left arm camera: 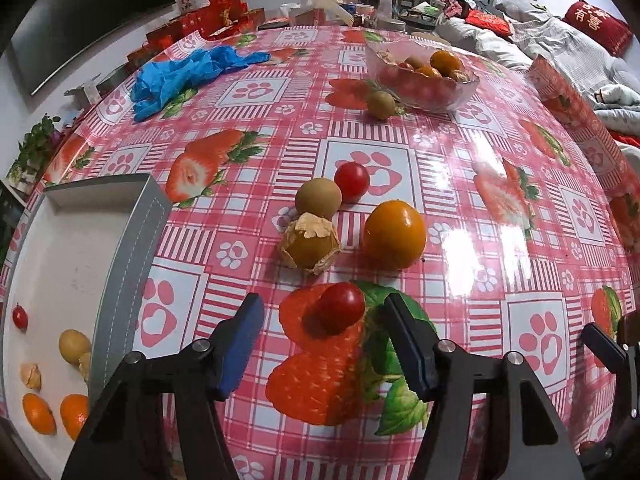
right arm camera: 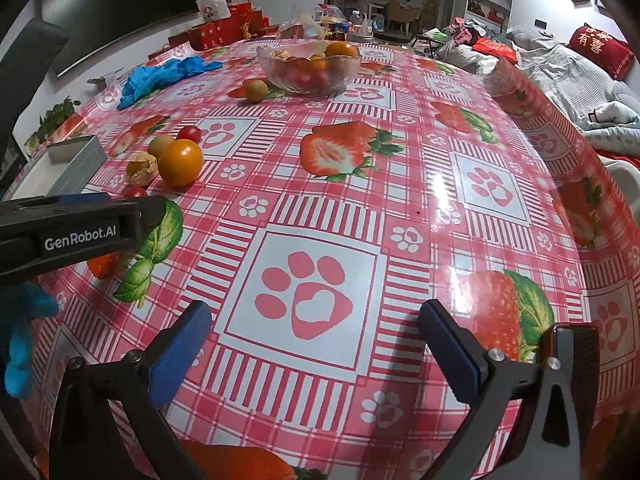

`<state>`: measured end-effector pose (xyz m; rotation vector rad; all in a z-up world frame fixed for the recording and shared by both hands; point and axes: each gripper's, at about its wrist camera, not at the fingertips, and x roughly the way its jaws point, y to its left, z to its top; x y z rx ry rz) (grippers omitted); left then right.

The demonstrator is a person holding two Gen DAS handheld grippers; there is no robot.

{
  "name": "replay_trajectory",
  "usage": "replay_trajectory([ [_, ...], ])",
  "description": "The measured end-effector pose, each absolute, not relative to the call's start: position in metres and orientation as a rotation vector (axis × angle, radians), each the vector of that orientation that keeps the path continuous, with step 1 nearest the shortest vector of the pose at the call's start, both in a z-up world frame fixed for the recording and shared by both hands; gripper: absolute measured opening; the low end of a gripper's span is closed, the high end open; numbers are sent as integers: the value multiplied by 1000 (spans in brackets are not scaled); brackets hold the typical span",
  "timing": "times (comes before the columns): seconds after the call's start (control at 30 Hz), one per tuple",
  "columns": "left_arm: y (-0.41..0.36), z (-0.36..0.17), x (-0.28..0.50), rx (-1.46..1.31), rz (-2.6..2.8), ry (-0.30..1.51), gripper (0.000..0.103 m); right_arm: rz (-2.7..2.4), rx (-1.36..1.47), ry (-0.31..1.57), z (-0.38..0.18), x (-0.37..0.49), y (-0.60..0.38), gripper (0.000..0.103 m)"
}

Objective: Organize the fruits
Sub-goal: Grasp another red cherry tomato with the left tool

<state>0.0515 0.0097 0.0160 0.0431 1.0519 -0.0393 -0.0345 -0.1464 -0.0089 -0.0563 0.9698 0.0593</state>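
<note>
My left gripper (left arm camera: 326, 326) is open, its blue pads either side of a red cherry tomato (left arm camera: 341, 307) on the table. Beyond it lie a husked physalis (left arm camera: 311, 245), a brown-green round fruit (left arm camera: 318, 198), another cherry tomato (left arm camera: 351, 181) and an orange fruit (left arm camera: 394, 234). A grey-edged white tray (left arm camera: 132, 240) at the left holds a cherry tomato (left arm camera: 19, 317), a yellow-green fruit (left arm camera: 74, 346), a husk (left arm camera: 31, 375) and two orange fruits (left arm camera: 38, 413). A glass bowl (right arm camera: 310, 66) of fruit stands far back. My right gripper (right arm camera: 314, 338) is open and empty over the tablecloth.
A loose round fruit (right arm camera: 256, 90) lies by the bowl. Blue gloves (left arm camera: 184, 74) lie at the back left. Red boxes (left arm camera: 216, 12) and clutter line the far edge. The table edge drops off on the right toward bedding (right arm camera: 580, 76). The left gripper's body (right arm camera: 72, 232) shows in the right view.
</note>
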Motion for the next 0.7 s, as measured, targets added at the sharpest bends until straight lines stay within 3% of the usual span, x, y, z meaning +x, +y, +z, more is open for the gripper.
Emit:
replay_trajectory([
  [0.17,8,17,54,29,-48,1043,47,59,-56,970,-9,-35,-147,103],
  [0.23,5,18,53,34,-62,1036,32,60,-56,970,-9,-35,-146,103],
  [0.7,27,20,20,14,-81,1021,31,60,-56,969,-9,-35,-146,103],
])
